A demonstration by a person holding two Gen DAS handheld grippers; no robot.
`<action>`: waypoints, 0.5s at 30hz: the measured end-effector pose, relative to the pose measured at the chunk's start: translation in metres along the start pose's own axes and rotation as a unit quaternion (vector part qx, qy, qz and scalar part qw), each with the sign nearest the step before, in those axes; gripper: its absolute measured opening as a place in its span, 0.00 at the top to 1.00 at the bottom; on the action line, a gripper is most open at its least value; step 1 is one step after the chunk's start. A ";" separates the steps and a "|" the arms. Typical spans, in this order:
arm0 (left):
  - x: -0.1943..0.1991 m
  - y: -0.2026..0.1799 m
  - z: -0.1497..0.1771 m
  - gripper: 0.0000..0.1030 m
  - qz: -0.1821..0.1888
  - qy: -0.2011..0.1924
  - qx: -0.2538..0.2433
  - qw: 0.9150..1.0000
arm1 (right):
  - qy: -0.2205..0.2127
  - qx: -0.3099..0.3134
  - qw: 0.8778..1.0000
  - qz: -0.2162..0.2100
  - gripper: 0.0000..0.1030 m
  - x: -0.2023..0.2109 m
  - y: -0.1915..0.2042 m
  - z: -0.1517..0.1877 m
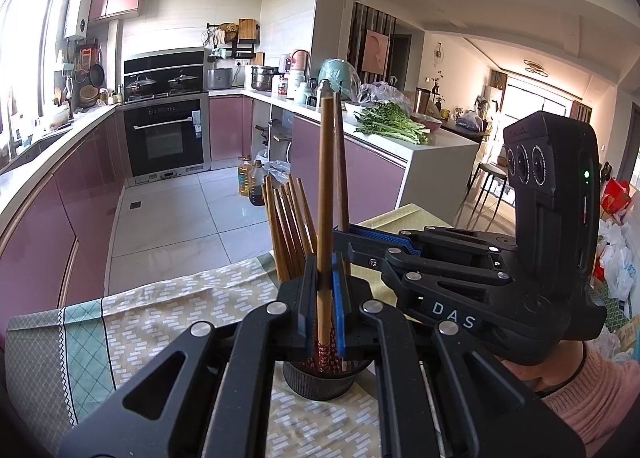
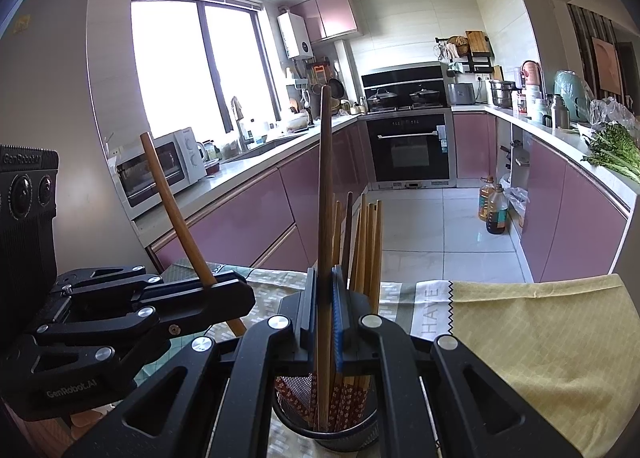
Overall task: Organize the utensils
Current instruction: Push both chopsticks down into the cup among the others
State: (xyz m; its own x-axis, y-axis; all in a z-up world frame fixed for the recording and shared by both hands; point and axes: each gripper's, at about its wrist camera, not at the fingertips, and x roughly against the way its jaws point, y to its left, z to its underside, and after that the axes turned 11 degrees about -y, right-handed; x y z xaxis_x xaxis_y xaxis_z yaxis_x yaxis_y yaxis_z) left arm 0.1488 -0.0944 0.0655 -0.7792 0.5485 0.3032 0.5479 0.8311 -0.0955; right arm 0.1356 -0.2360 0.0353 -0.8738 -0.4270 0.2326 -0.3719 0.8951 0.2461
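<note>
Left gripper [image 1: 325, 294] pinching one chopstick [image 1: 326, 186], upright, lower end in cup [image 1: 320, 380]; right gripper [image 2: 323, 310] pinching another chopstick [image 2: 325, 194], upright, tip inside same cup; cup on cloth [image 1: 160, 322], bundle [image 2: 366, 242] already standing in it; judged nearly done: two sticks left to release; no loose ones seen on cloth.

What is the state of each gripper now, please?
Left gripper: shut on a chopstick above the holder.
Right gripper: shut on another chopstick.
</note>
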 end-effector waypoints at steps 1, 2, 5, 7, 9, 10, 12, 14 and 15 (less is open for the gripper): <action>0.000 -0.003 0.000 0.93 0.000 0.001 0.000 1.000 | 0.000 0.000 1.000 0.000 0.94 0.000 0.000 0.001; 0.000 -0.002 0.000 0.93 0.000 0.001 -0.001 1.000 | 0.001 -0.001 1.000 0.000 0.94 0.000 0.000 0.002; 0.001 -0.002 0.000 0.93 0.000 0.002 -0.001 1.000 | 0.003 -0.001 1.000 0.000 0.94 -0.001 -0.001 0.003; 0.001 -0.004 -0.001 0.93 0.001 0.002 -0.001 1.000 | 0.005 -0.001 1.000 0.001 0.94 -0.003 -0.001 0.003; 0.000 -0.003 -0.001 0.93 0.000 0.003 -0.001 1.000 | 0.007 -0.002 1.000 0.001 0.94 -0.003 -0.001 0.005; 0.001 -0.004 -0.001 0.93 0.000 0.003 -0.001 1.000 | 0.007 -0.002 1.000 0.001 0.94 -0.004 0.000 0.005; 0.000 -0.003 0.000 0.93 0.000 0.004 -0.001 1.000 | 0.008 -0.002 1.000 0.002 0.94 -0.004 0.000 0.006; 0.000 -0.003 0.002 0.93 0.000 0.005 0.000 1.000 | 0.009 -0.003 1.000 0.002 0.94 -0.005 -0.001 0.007; -0.001 -0.003 0.003 0.93 0.000 0.005 0.000 1.000 | 0.009 -0.003 1.000 0.002 0.94 -0.005 -0.002 0.007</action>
State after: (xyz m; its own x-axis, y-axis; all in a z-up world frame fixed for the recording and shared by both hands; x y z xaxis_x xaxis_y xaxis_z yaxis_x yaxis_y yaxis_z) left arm 0.1469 -0.0971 0.0631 -0.7764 0.5469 0.3132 0.5476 0.8314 -0.0944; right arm 0.1386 -0.2344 0.0271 -0.8698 -0.4255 0.2498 -0.3664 0.8961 0.2506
